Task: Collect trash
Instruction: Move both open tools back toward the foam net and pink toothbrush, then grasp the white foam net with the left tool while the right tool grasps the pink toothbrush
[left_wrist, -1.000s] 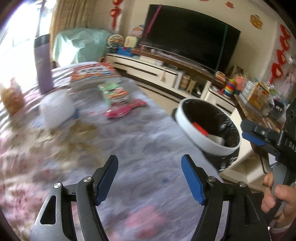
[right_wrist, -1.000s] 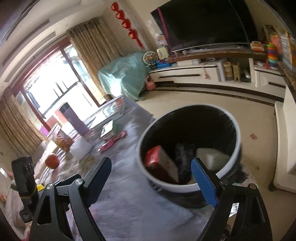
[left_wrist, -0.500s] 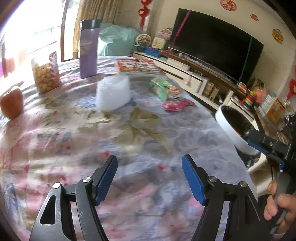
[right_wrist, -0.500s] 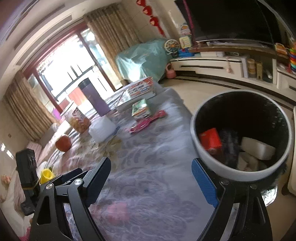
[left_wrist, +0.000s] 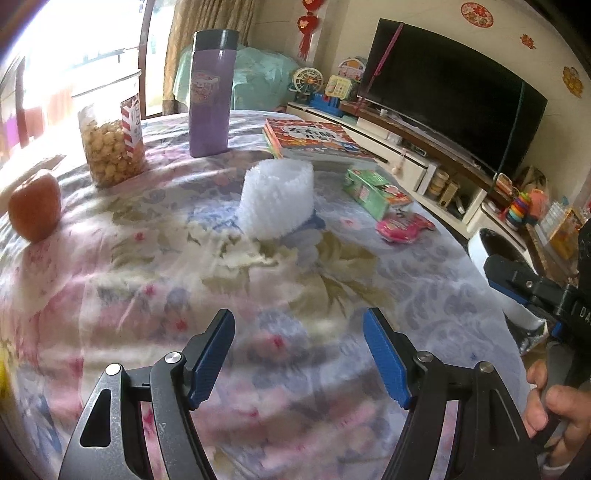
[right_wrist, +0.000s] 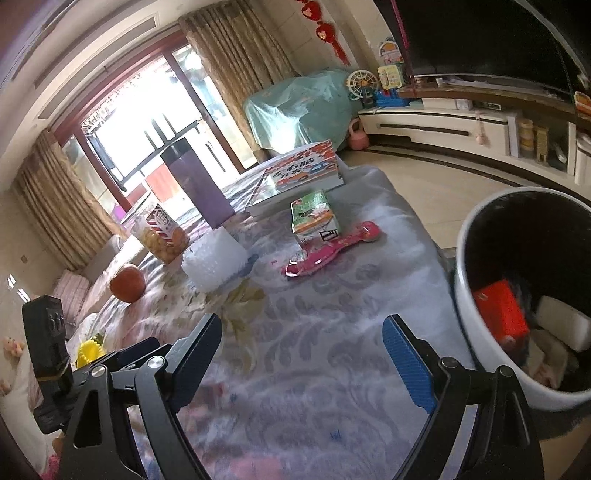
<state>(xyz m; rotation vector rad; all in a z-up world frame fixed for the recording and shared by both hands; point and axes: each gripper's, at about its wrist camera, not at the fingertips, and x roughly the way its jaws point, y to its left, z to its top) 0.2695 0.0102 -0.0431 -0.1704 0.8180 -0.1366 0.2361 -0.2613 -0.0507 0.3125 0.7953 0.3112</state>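
My left gripper (left_wrist: 299, 350) is open and empty above the flowered tablecloth (left_wrist: 184, 280). A white foam net sleeve (left_wrist: 276, 199) stands ahead of it, with a pink wrapper (left_wrist: 404, 226) and a green carton (left_wrist: 373, 190) to its right. My right gripper (right_wrist: 303, 354) is open and empty over the table's near right part. The white bin (right_wrist: 476, 295) with a black liner is at the right, holding a red box (right_wrist: 500, 314) and white pieces. The sleeve (right_wrist: 214, 262), the wrapper (right_wrist: 332, 251) and the carton (right_wrist: 314, 216) lie ahead of it.
A purple flask (left_wrist: 211, 92), a snack jar (left_wrist: 110, 147), an apple (left_wrist: 35, 206) and a stack of books (left_wrist: 317, 142) stand at the table's far side. A TV and a low cabinet (left_wrist: 424, 162) are beyond. The bin's rim (left_wrist: 476, 240) shows off the table's right edge.
Both grippers have swung left, away from the bin and toward the table's middle. The bin has slid to the right edge of both views. Both stay open and empty.
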